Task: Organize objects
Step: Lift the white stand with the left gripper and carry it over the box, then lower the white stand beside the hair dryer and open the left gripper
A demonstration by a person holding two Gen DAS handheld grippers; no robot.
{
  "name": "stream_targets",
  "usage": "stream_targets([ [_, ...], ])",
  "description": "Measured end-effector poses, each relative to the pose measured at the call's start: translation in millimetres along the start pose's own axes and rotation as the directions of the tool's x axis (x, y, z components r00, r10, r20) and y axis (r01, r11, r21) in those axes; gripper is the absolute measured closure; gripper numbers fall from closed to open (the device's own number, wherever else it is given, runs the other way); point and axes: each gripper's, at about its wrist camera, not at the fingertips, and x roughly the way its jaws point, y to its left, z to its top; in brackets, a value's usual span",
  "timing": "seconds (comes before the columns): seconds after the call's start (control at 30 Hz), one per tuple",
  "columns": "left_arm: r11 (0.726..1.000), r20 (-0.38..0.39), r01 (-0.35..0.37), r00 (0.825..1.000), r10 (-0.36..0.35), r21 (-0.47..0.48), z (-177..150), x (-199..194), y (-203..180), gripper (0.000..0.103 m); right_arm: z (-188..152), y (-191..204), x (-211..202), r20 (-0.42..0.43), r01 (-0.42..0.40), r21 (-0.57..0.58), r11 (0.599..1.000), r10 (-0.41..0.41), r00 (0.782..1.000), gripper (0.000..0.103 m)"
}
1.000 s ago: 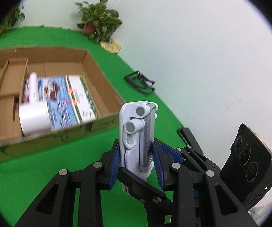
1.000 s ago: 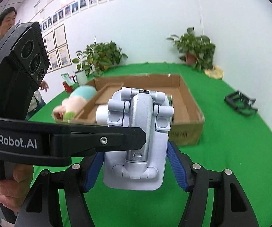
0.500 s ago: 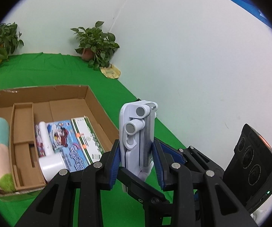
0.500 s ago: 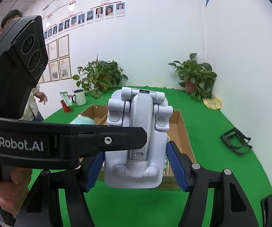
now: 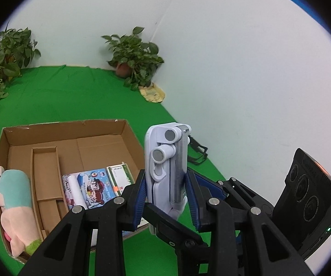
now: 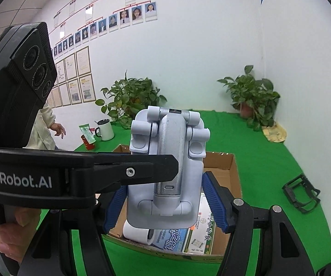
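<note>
Green cloth covers the table point(image 5: 77, 96) beneath white walls, and both grippers hold one white folding stand point(image 5: 165, 168) in the air above the near edge of a cardboard box point(image 5: 68, 131). The left gripper point(image 5: 166, 191) pinches the stand's thin sides, jaws narrow. The right gripper point(image 6: 165, 202) clamps its broad faces, jaws wider apart. Inside the box, a picture book point(image 5: 91, 184) and a green-edged pack point(image 5: 120, 174) lie flat, with a white roll point(image 5: 74, 189) on the book. A plush toy point(image 5: 15, 207) fills the box's left compartment. Right of the box lies a black frame point(image 6: 301, 193). Behind the box stand potted plants point(image 6: 253, 94) and a mug point(image 6: 105, 130).
</note>
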Motion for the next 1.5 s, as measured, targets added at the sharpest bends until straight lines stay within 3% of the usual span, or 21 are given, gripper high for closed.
stream_targets([
  [0.13,0.998,-0.072,-0.030,0.997,0.026,-0.058,1.7,25.4,21.3,0.072,4.4,-15.4,35.6,-0.101,-0.050,0.053,0.997,0.055,0.993,0.040],
  [0.27,0.989,-0.137,-0.020,0.991,0.000,-0.145,-8.6,54.0,47.4,0.074,-5.8,-36.2,72.6,-0.222,-0.096,0.129,0.987,0.123,0.967,0.040],
  [0.43,0.980,-0.218,-0.050,0.976,0.008,-0.191,-26.3,84.5,64.6,0.074,-36.3,-53.5,104.9,-0.308,-0.102,0.193,0.976,0.159,0.938,0.040],
  [0.73,0.953,-0.358,-0.126,0.934,0.020,-0.276,-58.8,132.0,105.1,0.075,-102.4,-71.6,161.3,-0.438,-0.102,0.286,0.953,0.225,0.870,0.040],
  [0.8,0.950,-0.377,-0.150,0.925,0.038,-0.274,-62.8,138.2,109.2,0.077,-110.6,-68.4,170.4,-0.463,-0.104,0.281,0.954,0.230,0.856,0.058],
  [0.83,0.948,-0.388,-0.154,0.921,0.035,-0.280,-65.7,140.8,111.5,0.078,-113.5,-65.8,173.8,-0.474,-0.088,0.270,0.959,0.212,0.855,0.058],
  [0.93,0.950,-0.375,-0.142,0.926,0.028,-0.279,-70.1,139.9,114.0,0.078,-120.2,-62.8,179.4,-0.482,-0.063,0.239,0.969,0.175,0.858,0.059],
  [1.17,0.956,-0.343,-0.152,0.937,0.060,-0.250,-68.2,121.2,112.6,0.078,-125.8,-57.0,179.4,-0.490,-0.073,0.259,0.963,0.196,0.849,0.057],
  [1.3,0.964,-0.274,-0.166,0.956,0.105,-0.208,-60.3,92.7,108.9,0.078,-124.2,-54.7,172.9,-0.469,-0.106,0.295,0.950,0.241,0.850,0.053],
  [1.4,0.967,-0.156,-0.219,0.968,0.198,-0.132,-58.5,56.3,103.2,0.073,-122.2,-61.3,158.1,-0.416,-0.133,0.304,0.943,0.257,0.872,0.042],
  [1.47,0.954,-0.065,-0.290,0.956,0.286,-0.071,-65.2,31.1,97.5,0.063,-122.3,-72.1,143.3,-0.364,-0.104,0.288,0.952,0.210,0.908,0.033],
  [1.5,0.938,-0.010,-0.343,0.939,0.343,-0.040,-71.0,19.3,94.5,0.058,-122.1,-75.3,136.4,-0.344,-0.084,0.270,0.959,0.177,0.922,0.028],
])
